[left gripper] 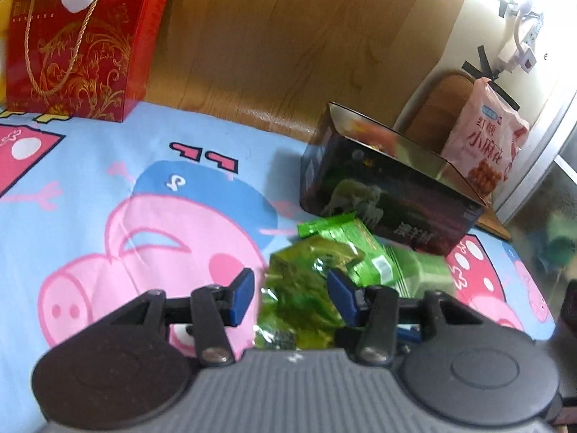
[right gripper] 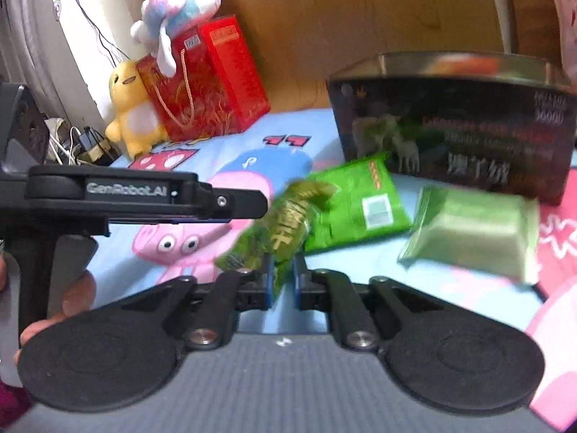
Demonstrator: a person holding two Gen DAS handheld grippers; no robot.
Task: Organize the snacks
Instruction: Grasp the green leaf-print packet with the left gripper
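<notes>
My right gripper (right gripper: 282, 281) is shut on the end of a crinkly olive-green snack packet (right gripper: 277, 231) and holds it above the bed. The same packet (left gripper: 303, 288) lies between the open fingers of my left gripper (left gripper: 292, 288), which do not press on it. My left gripper also shows in the right wrist view (right gripper: 249, 202), to the left of the packet. A bright green packet (right gripper: 357, 202) and a pale green packet (right gripper: 472, 234) lie on the sheet in front of a dark open box (right gripper: 454, 119). The dark box also shows in the left wrist view (left gripper: 389, 187).
The bed has a blue cartoon-pig sheet (left gripper: 108, 187). A red gift box (left gripper: 79, 39) with a rope handle stands at the wooden headboard (left gripper: 288, 36), with plush toys (right gripper: 133, 108) beside it. A pink snack bag (left gripper: 487, 137) stands behind the dark box.
</notes>
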